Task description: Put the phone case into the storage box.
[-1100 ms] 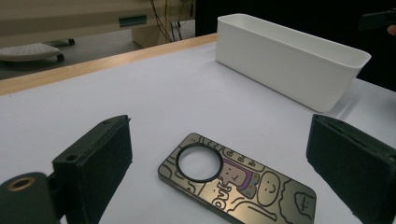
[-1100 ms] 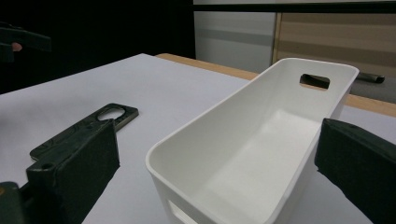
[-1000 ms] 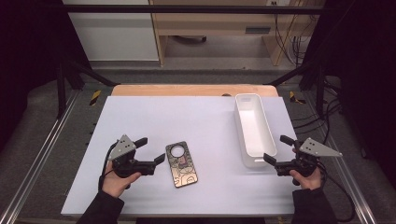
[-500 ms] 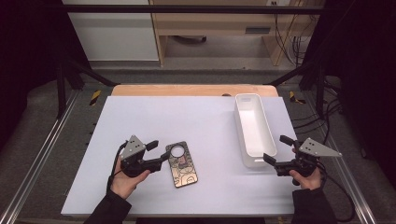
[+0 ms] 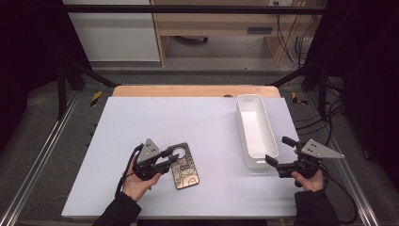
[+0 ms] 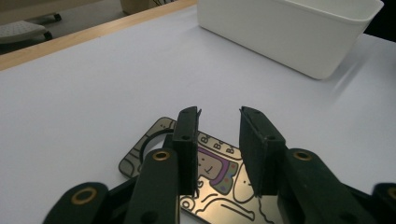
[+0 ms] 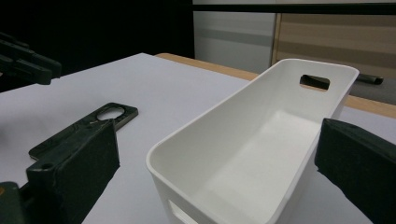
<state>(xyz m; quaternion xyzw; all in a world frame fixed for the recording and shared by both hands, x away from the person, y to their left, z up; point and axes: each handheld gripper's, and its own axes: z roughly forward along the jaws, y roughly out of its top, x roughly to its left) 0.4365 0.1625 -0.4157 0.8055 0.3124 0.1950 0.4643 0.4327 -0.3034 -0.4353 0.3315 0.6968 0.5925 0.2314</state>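
High view: the left gripper (image 5: 172, 159) sits at the near left edge of a flat phone case (image 5: 183, 165), which lies face up on the pale table (image 5: 179, 117) left of centre. The right gripper (image 5: 278, 155) rests at the near end of the long white bin (image 5: 256, 129), well apart from the case.

Left gripper view: the two black jaws have just been narrowing and stand above the case (image 6: 219, 182) with a gap between them; nothing is pinched and the pads press on nothing. Here the case's surface reads as glossy and metallic, printed with cartoon outlines and a purple patch, with a round camera hole at its far end. The bin (image 6: 299, 32) shows its smooth outer wall, matt plastic with rounded corners.

Right gripper view: the right gripper's jaws stand spread wide, one at either side of the bin's (image 7: 261, 140) near end, and I cannot tell if they touch it. This view looks into the bin's hollow and shows a slot handle in the far wall. The case (image 7: 84, 128) looks dark and thin from this low angle, and the left gripper (image 7: 28, 60) shows at the far left.
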